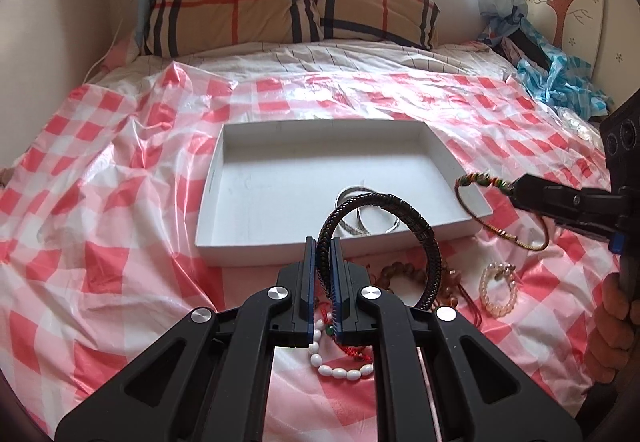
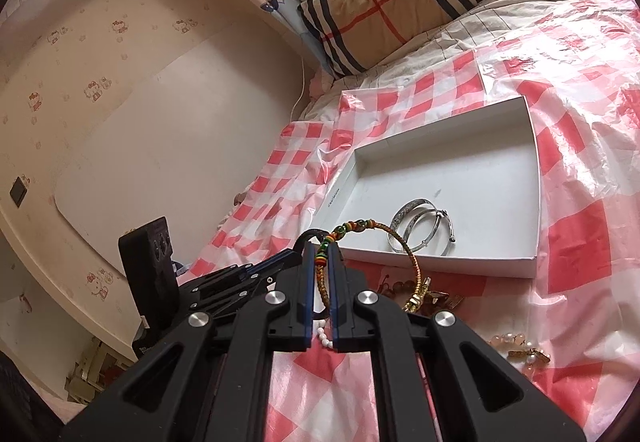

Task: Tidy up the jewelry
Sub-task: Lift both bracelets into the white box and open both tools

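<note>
Where checked plastic sheet (image 1: 120,242) covers bed: white tray (image 1: 248,242); both jaws clamped on bracelets.

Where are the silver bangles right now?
In the right wrist view, the silver bangles lie inside the white box, near its front wall.

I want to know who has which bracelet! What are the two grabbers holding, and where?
Left gripper pinches the black braided bracelet by its band. Right gripper pinches the colourful beaded bracelet near its beads.

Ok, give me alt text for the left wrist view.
The left gripper pinches a black braided bracelet above a white tray holding silver bangles; the right gripper holds a beaded cord bracelet.
</note>
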`<state>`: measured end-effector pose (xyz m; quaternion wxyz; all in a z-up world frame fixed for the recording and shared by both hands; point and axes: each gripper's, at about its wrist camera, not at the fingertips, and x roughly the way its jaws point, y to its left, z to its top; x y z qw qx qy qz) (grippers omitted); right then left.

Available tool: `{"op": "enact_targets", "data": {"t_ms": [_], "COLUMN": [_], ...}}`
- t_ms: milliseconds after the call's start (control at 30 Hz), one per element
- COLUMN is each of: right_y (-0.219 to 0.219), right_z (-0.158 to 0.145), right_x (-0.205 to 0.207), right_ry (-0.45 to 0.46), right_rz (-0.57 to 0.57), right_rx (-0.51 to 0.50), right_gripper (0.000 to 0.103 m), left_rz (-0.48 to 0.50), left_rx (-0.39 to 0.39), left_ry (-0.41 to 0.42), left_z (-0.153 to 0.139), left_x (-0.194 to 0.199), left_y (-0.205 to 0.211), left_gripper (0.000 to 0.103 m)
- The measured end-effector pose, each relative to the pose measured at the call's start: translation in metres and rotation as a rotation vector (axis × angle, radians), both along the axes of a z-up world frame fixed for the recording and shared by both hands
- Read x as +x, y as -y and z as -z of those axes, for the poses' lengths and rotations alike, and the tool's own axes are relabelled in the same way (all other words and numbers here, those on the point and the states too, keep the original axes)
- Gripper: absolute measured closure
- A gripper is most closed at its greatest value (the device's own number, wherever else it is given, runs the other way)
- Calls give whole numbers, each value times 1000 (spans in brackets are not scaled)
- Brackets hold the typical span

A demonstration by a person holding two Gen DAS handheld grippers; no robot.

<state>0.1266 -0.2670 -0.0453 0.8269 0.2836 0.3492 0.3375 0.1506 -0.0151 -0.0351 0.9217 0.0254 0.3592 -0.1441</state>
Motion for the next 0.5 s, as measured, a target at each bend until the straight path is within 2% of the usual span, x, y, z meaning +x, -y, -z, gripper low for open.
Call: {"op": "enact_targets", "data": {"t_ms": [233, 500], "right_y": [-8, -16], "right_z": [-5, -11], "right_x": [16, 53], "right_ry": [19, 63], "right_rz": [12, 59], "right_rx": [25, 61], "right_gripper": [96, 96], "left_rz": [-37, -70], "left_rx": [-26, -51], "left_ry": [12, 24], "left_z": [-12, -16], "left_x": [16, 46], "left_y": [4, 7], "left_gripper": [97, 97]}}
